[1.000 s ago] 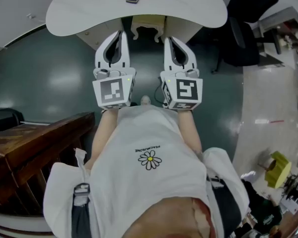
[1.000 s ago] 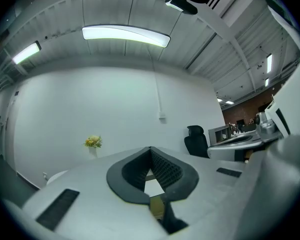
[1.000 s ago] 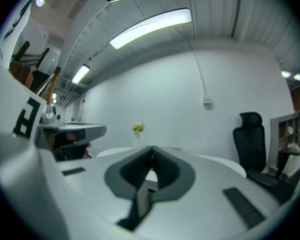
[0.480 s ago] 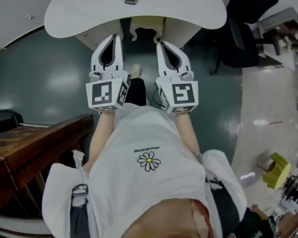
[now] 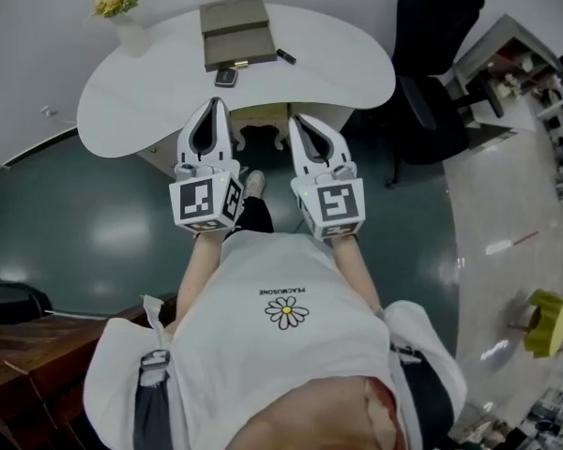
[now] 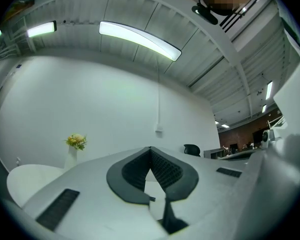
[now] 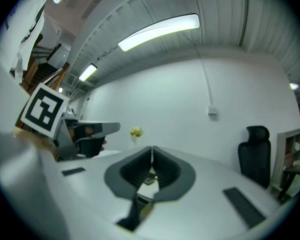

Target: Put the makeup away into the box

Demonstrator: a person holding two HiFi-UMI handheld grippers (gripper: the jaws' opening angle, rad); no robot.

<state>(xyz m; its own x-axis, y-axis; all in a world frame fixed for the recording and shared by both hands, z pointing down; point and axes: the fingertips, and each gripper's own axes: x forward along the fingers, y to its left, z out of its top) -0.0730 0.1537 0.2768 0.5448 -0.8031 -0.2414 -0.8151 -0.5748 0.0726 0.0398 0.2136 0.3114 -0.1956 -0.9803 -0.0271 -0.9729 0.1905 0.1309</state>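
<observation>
On the white table (image 5: pixel 338 59) lies a flat brown box (image 5: pixel 235 31), closed as far as I can tell. In front of it are small makeup items: a dark compact (image 5: pixel 225 76), a thin gold stick (image 5: pixel 240 64) and a black pencil-like stick (image 5: pixel 285 56). My left gripper (image 5: pixel 213 108) and right gripper (image 5: pixel 297 121) are held side by side just short of the table's near edge, apart from all of these. Both are shut with nothing between the jaws, as seen in the left gripper view (image 6: pixel 150 149) and the right gripper view (image 7: pixel 151 149).
A white vase of yellow flowers (image 5: pixel 120 7) stands at the table's far left. A black office chair (image 5: pixel 432 26) sits to the right of the table. Dark green floor lies below me, and a wooden railing (image 5: pixel 19 345) is at the lower left.
Both grippers and the person have moved closer to the table. More of the table top is now in view, including the whole box and the vase. Both grippers stay shut.
</observation>
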